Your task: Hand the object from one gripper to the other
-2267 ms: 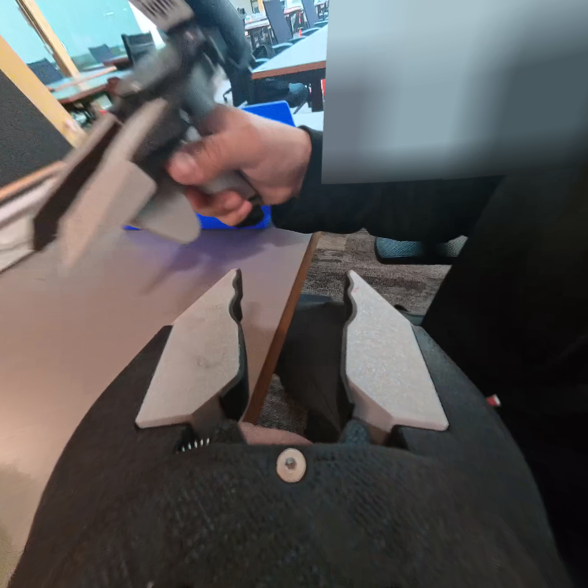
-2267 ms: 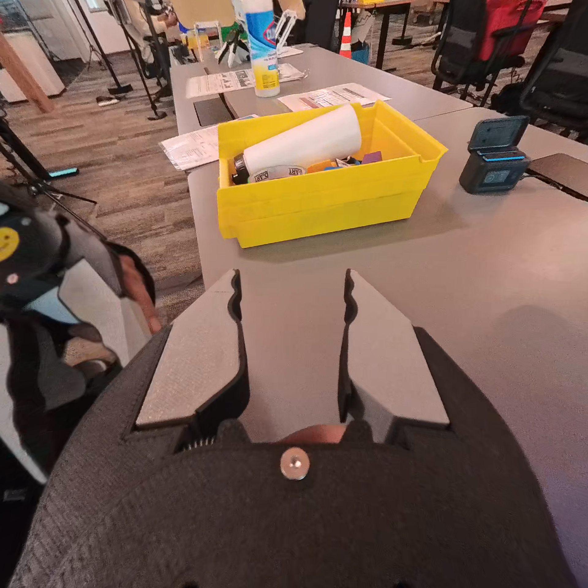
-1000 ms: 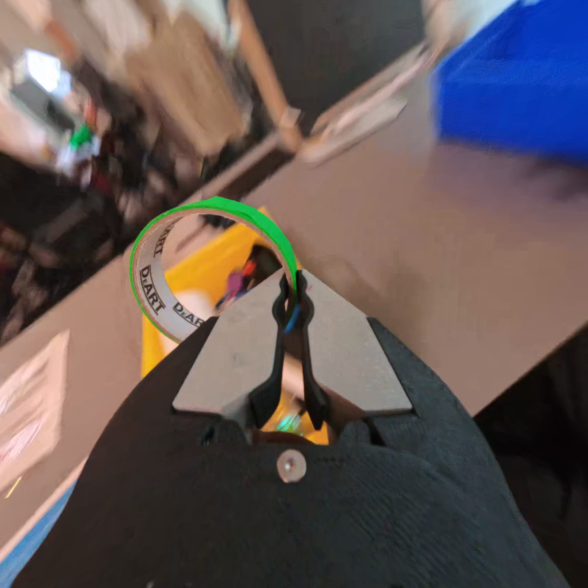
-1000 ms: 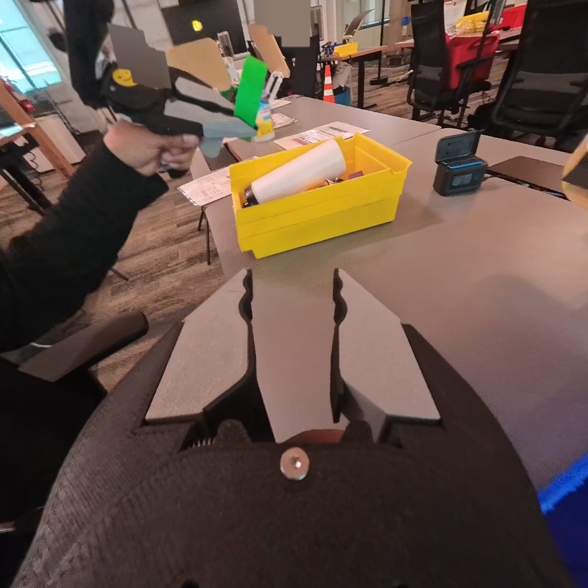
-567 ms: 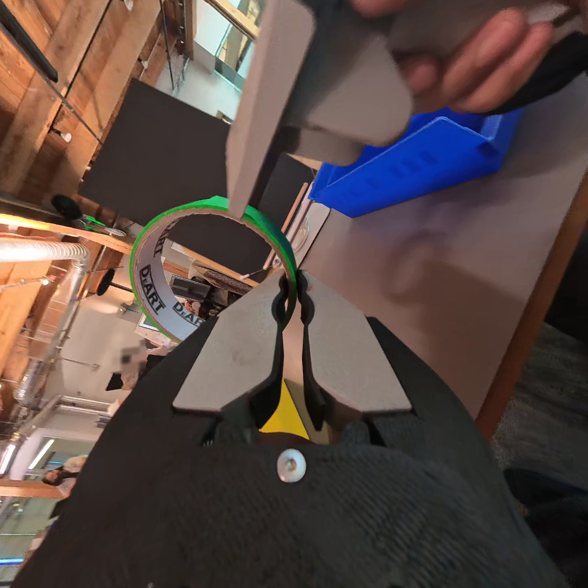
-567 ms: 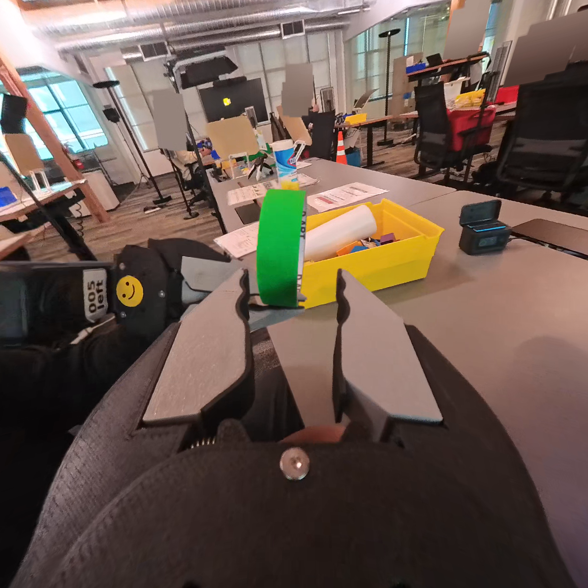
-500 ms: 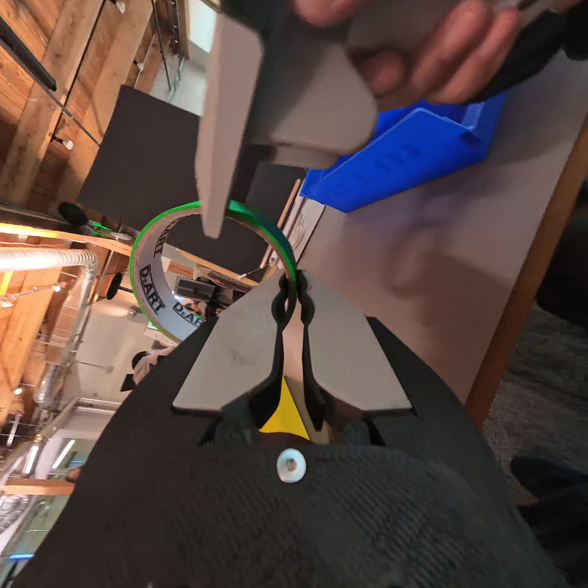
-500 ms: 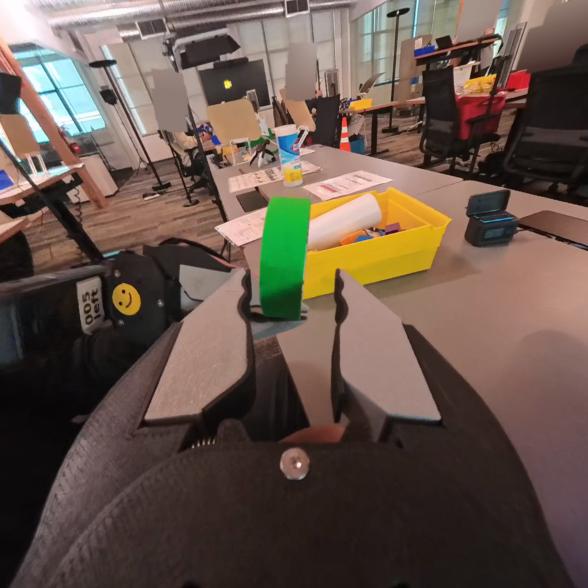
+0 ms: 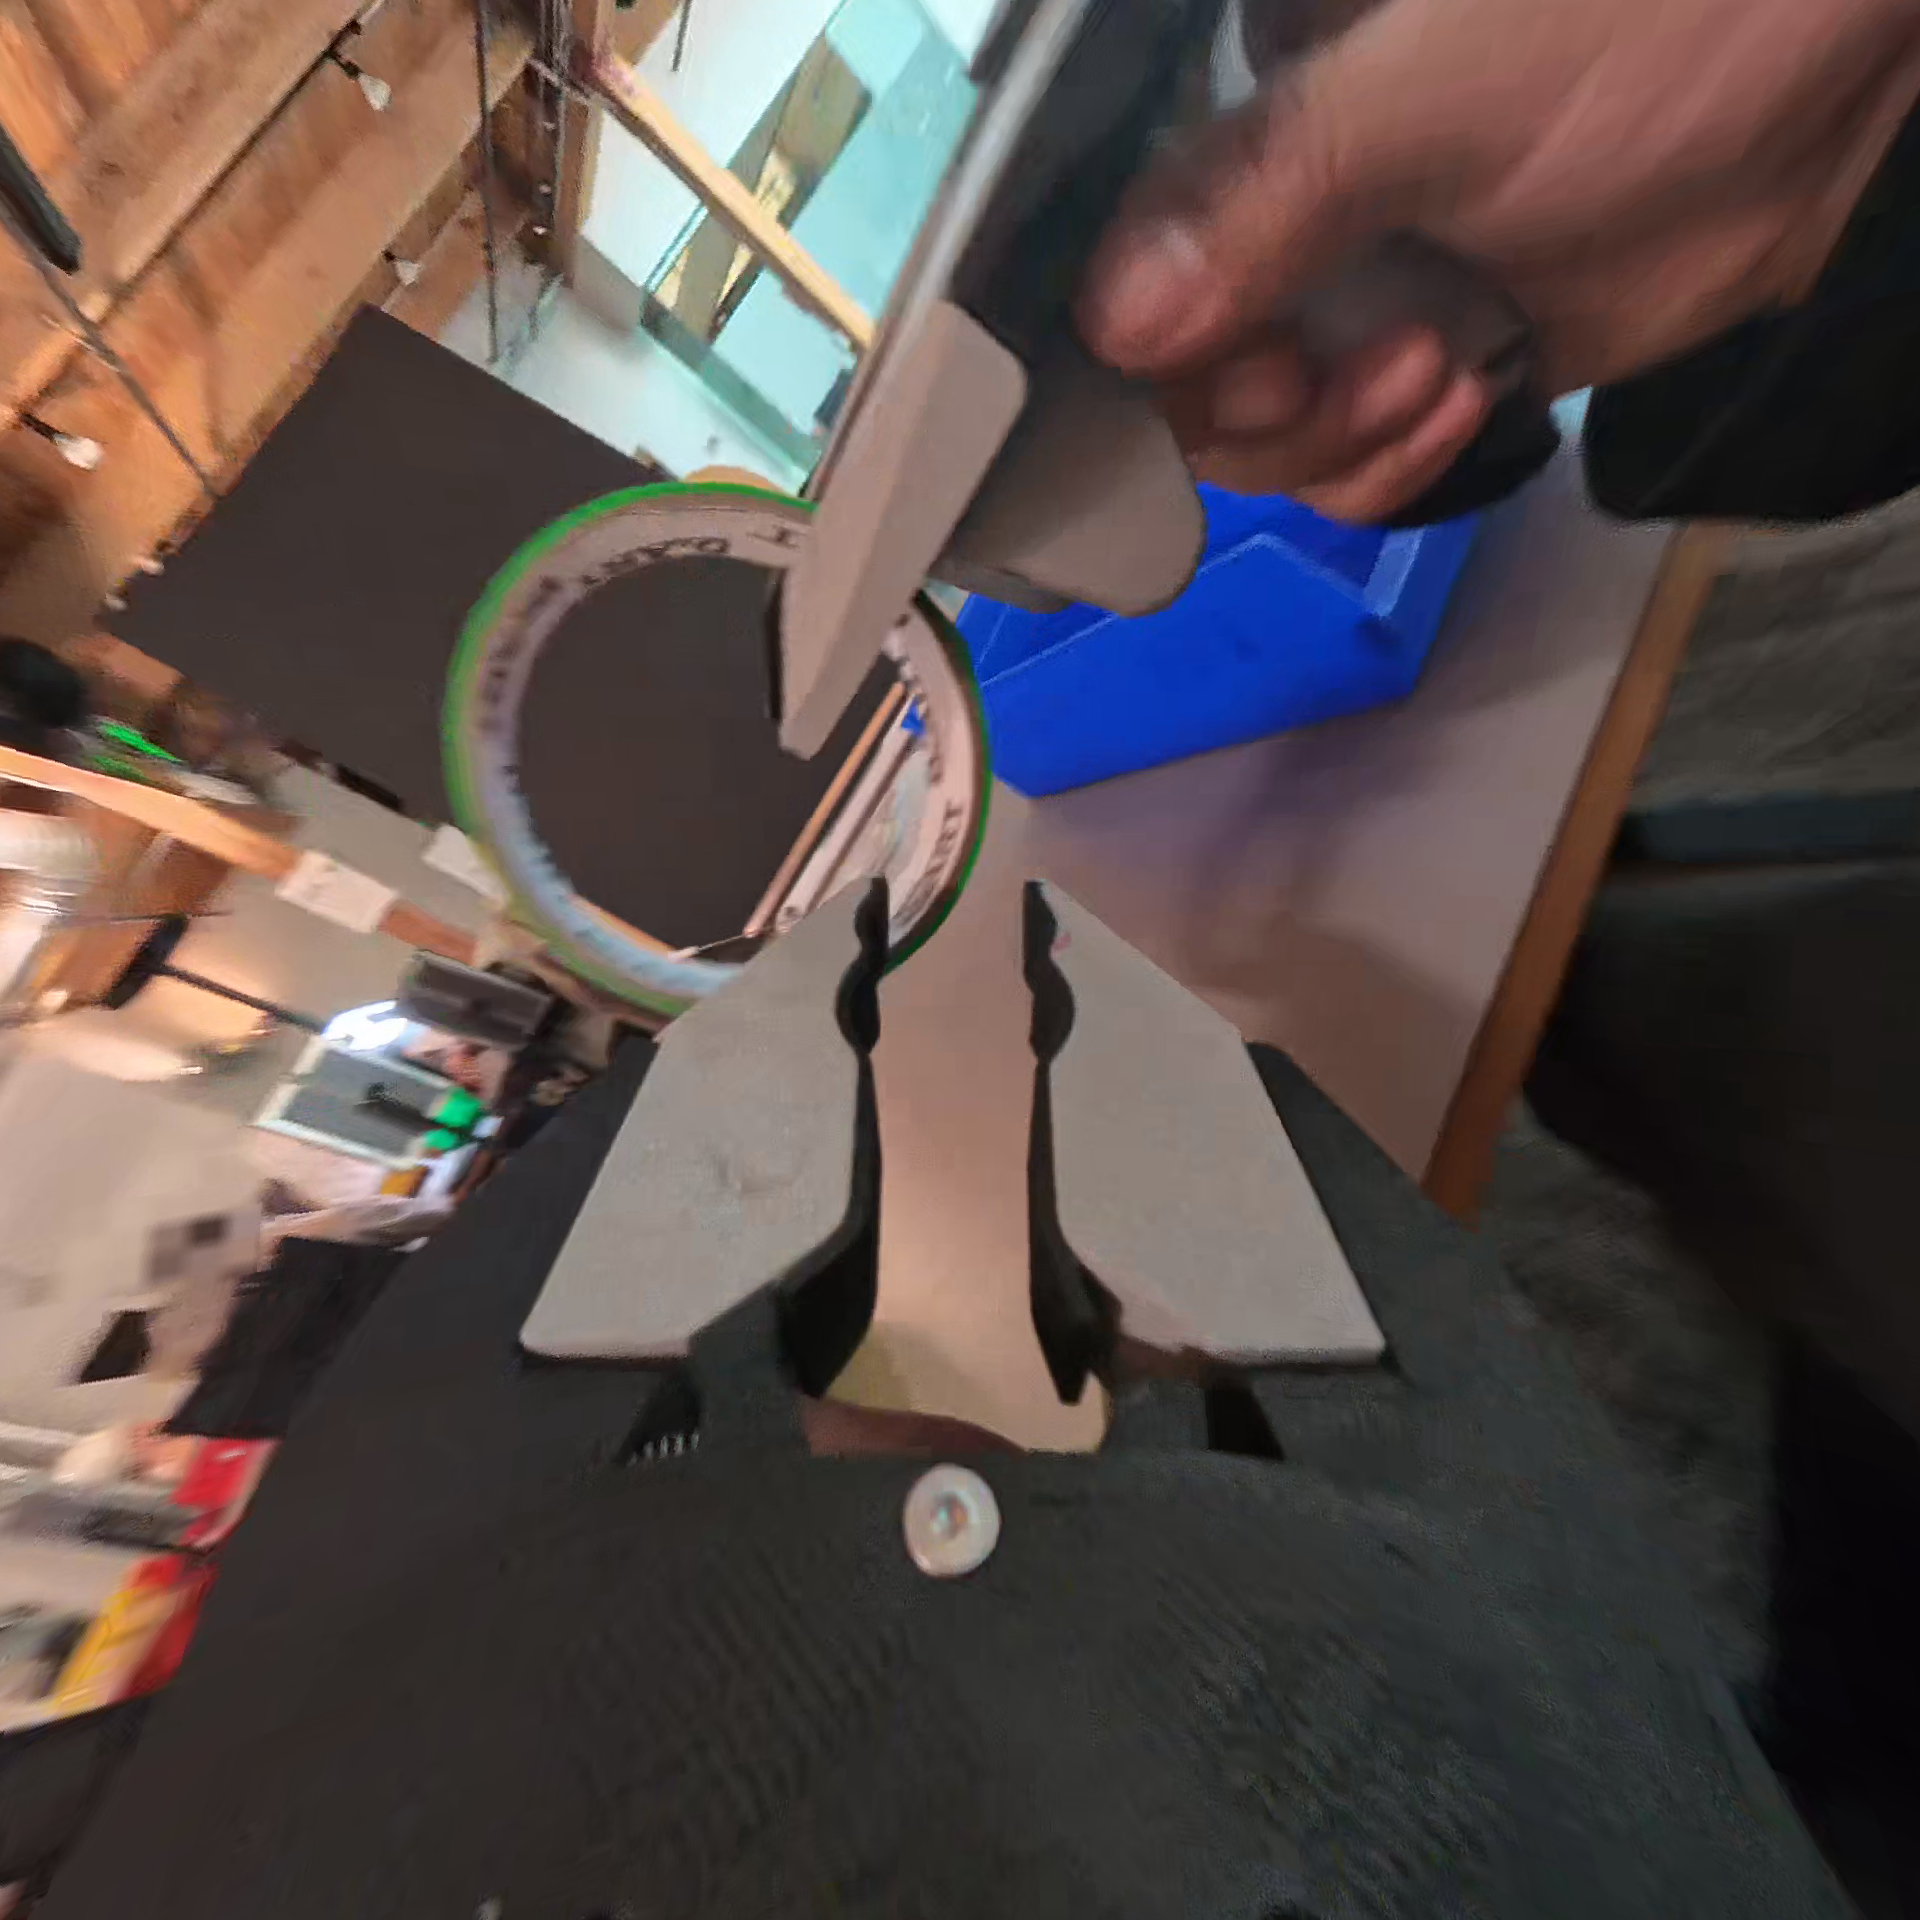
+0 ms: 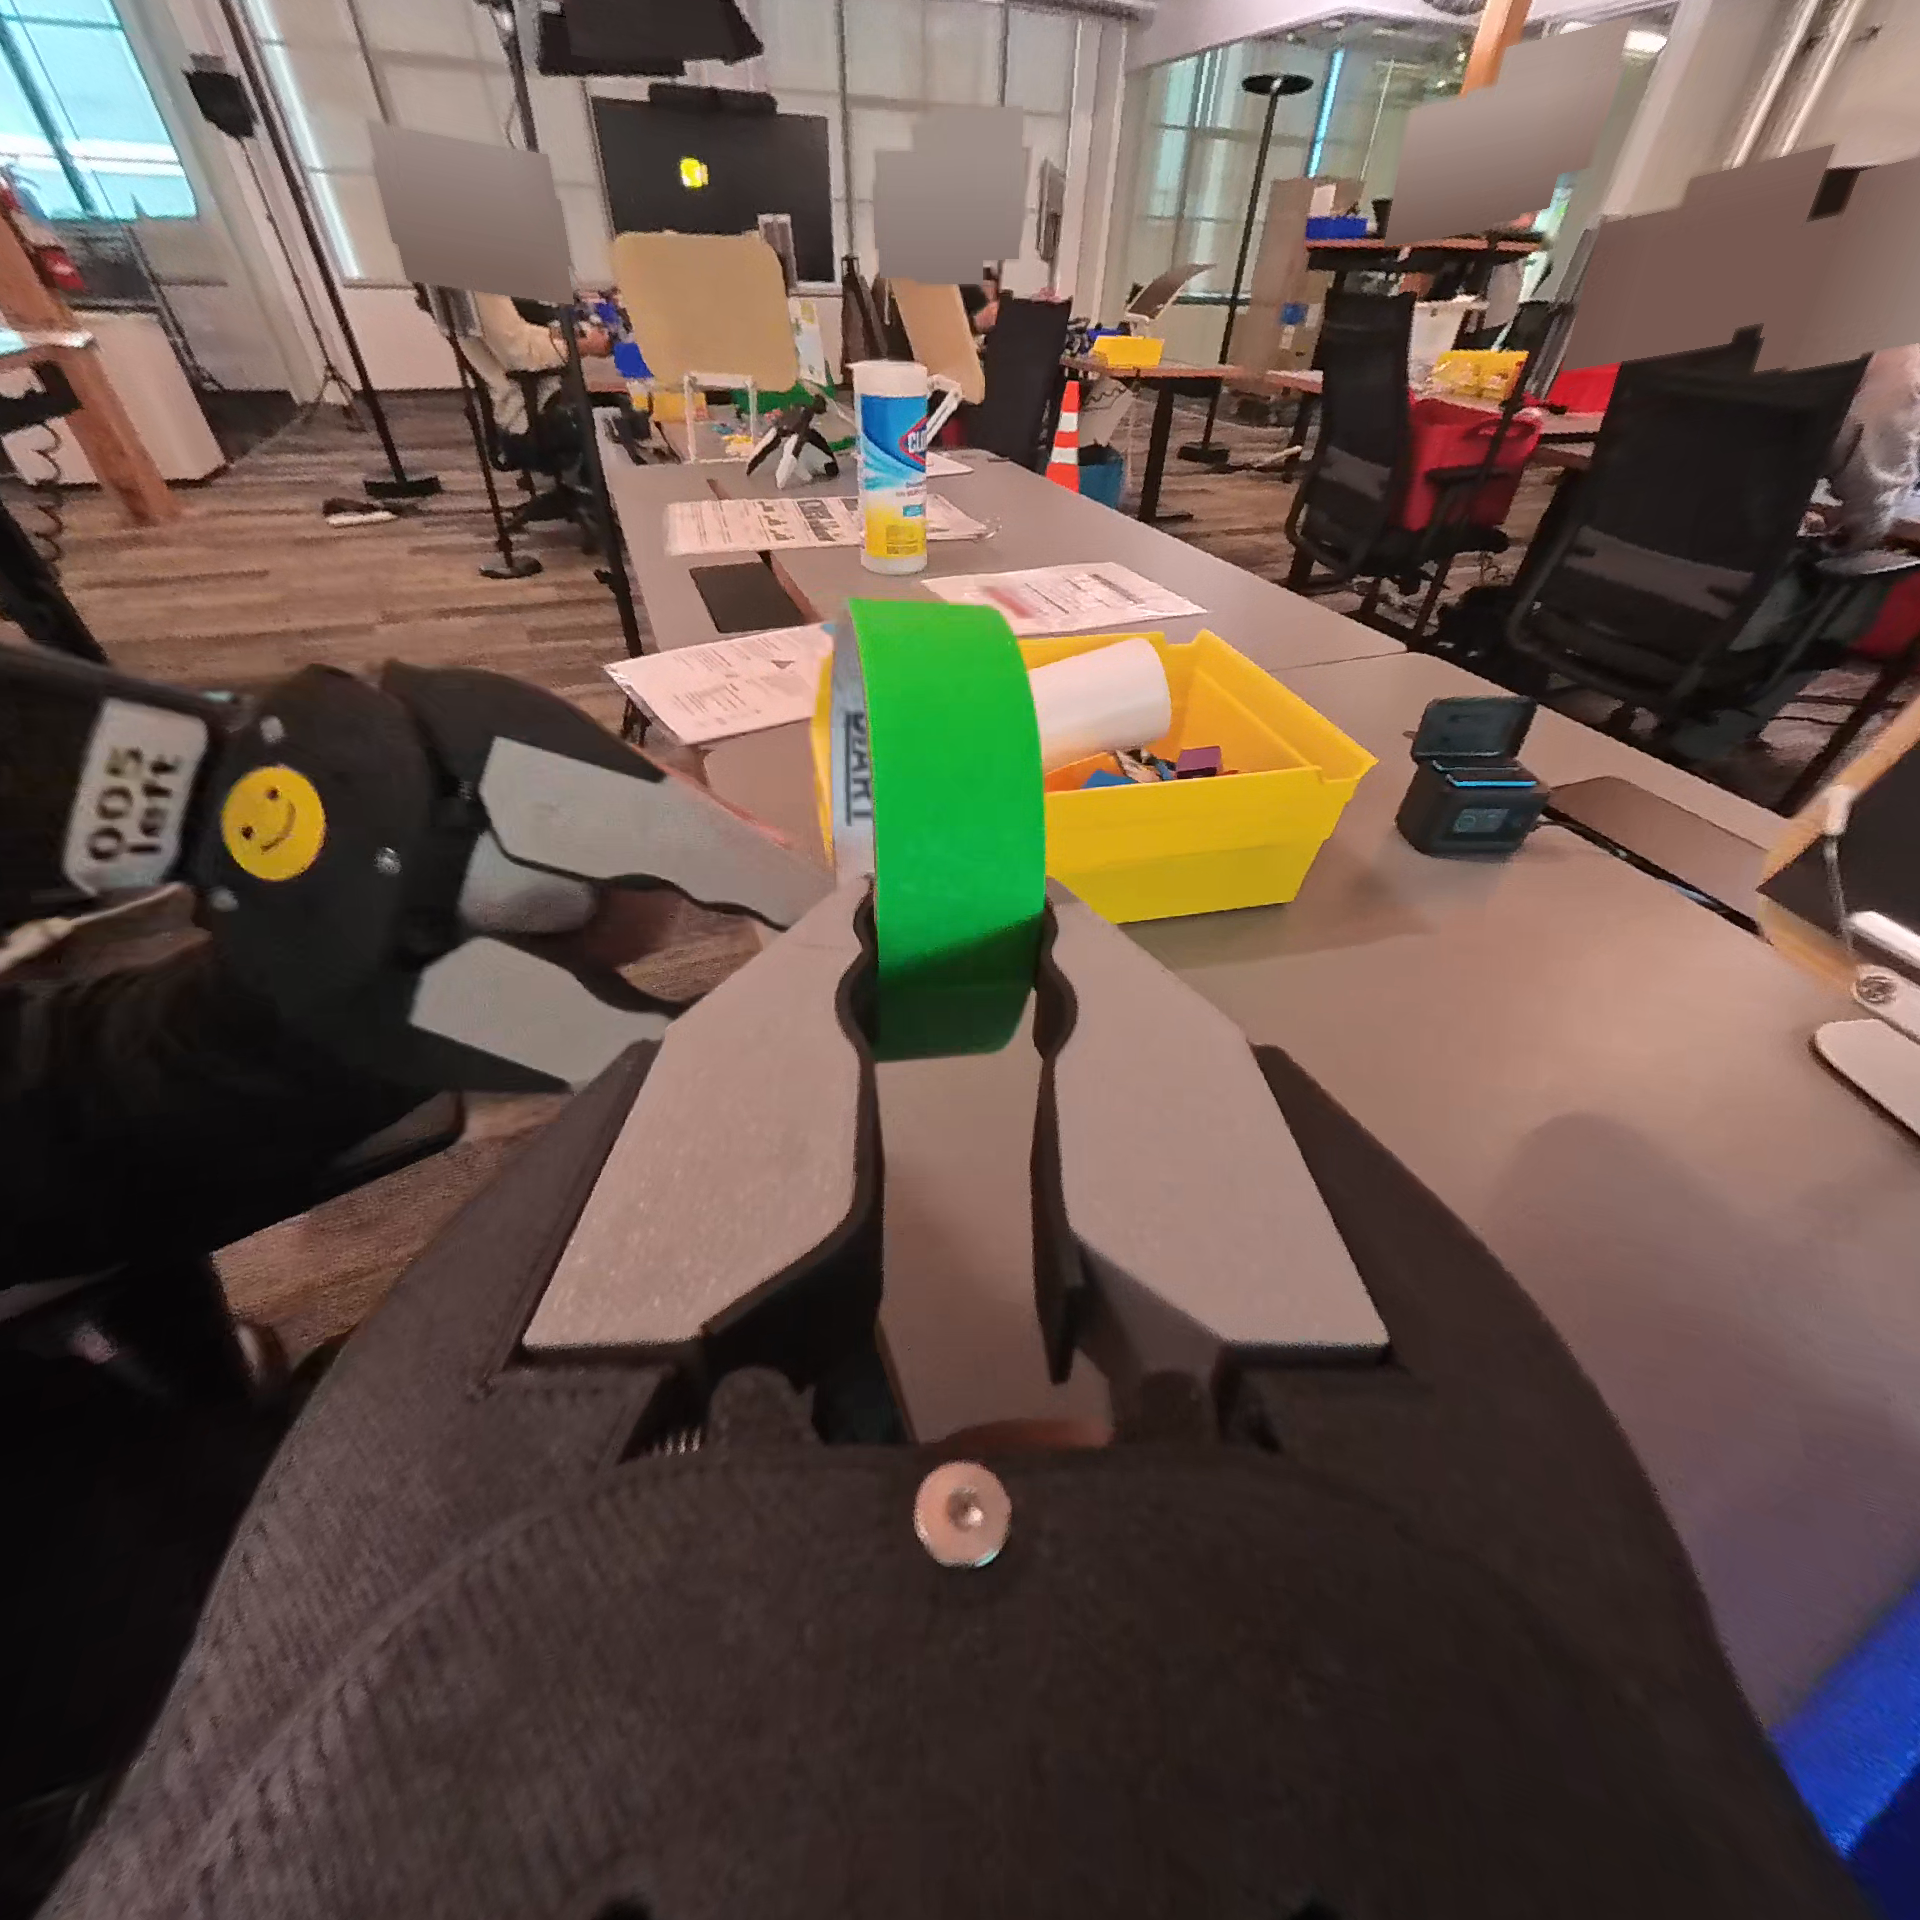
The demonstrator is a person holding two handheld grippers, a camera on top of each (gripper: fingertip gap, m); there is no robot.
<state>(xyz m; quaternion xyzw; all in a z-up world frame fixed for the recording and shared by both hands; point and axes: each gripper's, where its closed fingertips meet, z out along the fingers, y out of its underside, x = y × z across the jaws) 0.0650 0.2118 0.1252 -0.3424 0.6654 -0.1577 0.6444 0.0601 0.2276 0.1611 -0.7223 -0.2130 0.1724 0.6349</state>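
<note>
A roll of green tape [image 10: 956, 779] stands on edge between my right gripper's [image 10: 956, 925] fingers, which are shut on it across its width, in the air over the table's near edge. In the left wrist view the tape [image 9: 480, 727] shows as a ring, with the right gripper [image 9: 800, 675] and the hand holding it coming down onto its top right. My left gripper [image 9: 954, 904] is open; the ring's lower edge sits just at its left fingertip. In the right wrist view the left gripper [image 10: 665, 956] is to the left of the tape, jaws apart.
A yellow bin [image 10: 1195, 842] with a white roll and small items stands on the grey table [image 10: 1455, 1091] behind the tape. A small black device [image 10: 1470, 779] is to its right. A blue bin [image 9: 1195, 665] lies beyond the grippers. Papers and a wipes canister [image 10: 891, 468] lie farther back. My two grippers' fingertips are within a few centimetres of each other.
My right gripper has moved onto the tape and shut on it. My left gripper, shut on the tape's rim before, has opened.
</note>
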